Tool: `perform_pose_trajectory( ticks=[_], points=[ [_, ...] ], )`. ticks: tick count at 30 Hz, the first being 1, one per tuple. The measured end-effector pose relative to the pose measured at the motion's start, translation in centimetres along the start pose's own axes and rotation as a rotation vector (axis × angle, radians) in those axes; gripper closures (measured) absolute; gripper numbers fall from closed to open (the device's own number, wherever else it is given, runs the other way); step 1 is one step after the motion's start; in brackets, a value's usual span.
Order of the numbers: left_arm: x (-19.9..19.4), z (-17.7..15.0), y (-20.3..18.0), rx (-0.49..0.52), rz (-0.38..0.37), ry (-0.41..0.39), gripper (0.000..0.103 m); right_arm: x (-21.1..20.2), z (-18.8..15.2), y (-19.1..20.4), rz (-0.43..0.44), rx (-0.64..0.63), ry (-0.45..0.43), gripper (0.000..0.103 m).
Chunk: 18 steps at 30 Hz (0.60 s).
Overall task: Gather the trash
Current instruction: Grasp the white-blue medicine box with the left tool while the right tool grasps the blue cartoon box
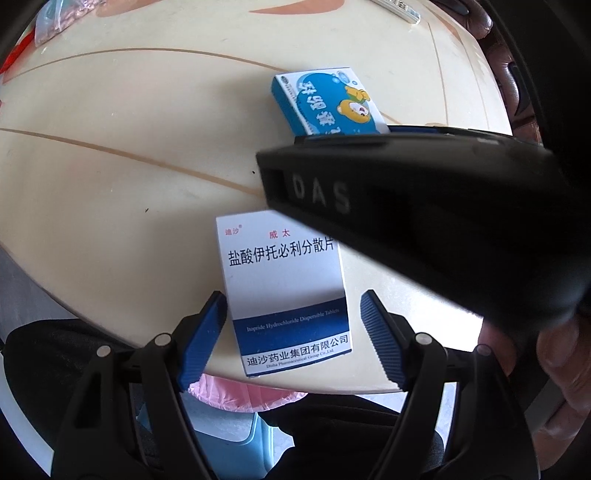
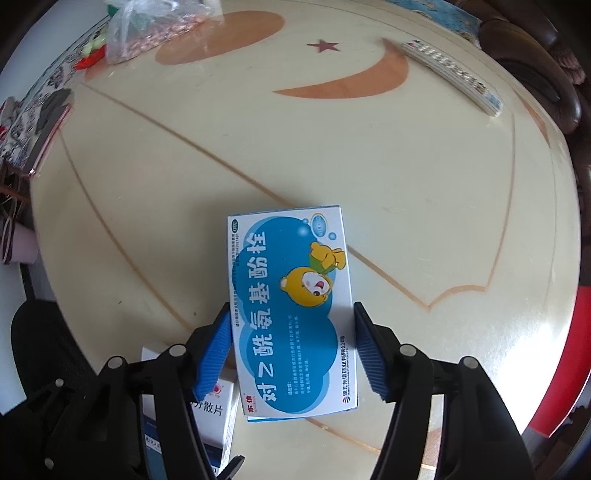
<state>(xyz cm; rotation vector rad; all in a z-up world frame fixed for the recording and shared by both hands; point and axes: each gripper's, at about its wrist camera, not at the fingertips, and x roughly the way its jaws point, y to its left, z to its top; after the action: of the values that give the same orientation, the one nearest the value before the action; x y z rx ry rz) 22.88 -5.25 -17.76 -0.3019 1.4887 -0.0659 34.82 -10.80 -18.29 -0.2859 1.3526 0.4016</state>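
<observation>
Wide bare room is left on the cream round table [image 2: 424, 206]; its far rim is crowded by a clear plastic bag [image 2: 147, 29] and a white remote control [image 2: 452, 75].

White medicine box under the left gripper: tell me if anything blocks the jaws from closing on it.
Nothing visible does. The white medicine box lies flat on the table, between the open jaws of the left gripper; the right gripper's black body crosses above its far corner only.
</observation>
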Motion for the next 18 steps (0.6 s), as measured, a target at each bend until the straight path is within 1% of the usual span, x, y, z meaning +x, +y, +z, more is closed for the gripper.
perform_pose_trajectory(
  ticks=[2,3,4,5,9,12,18],
  points=[
    [0.0,0.0,0.0,0.004,0.003,-0.003,0.031,-0.1,0.0,-0.5,-0.020,0.031,-0.011,0.042],
    [0.0,-0.2,-0.1,0.009,0.009,-0.007,0.032,-0.1,0.0,-0.7,-0.027,0.042,-0.014,0.042],
    [0.0,-0.2,-0.1,0.012,0.015,-0.009,0.037,-0.1,0.0,-0.9,-0.019,0.049,-0.013,0.042],
    [-0.1,-0.2,-0.1,0.013,0.022,-0.014,0.038,-0.1,0.0,-1.1,-0.014,0.058,-0.013,0.042],
    [0.0,0.0,-0.1,0.020,0.016,-0.014,0.039,-0.1,-0.3,-1.5,-0.028,0.075,-0.016,0.042],
    [-0.1,-0.1,-0.1,0.035,0.027,-0.023,0.040,-0.3,-0.4,-2.2,-0.027,0.091,-0.024,0.042],
    [-0.8,-0.6,0.7,0.053,0.025,-0.055,0.040,-1.7,-0.8,-3.1,-0.033,0.127,-0.053,0.042]
  ],
)
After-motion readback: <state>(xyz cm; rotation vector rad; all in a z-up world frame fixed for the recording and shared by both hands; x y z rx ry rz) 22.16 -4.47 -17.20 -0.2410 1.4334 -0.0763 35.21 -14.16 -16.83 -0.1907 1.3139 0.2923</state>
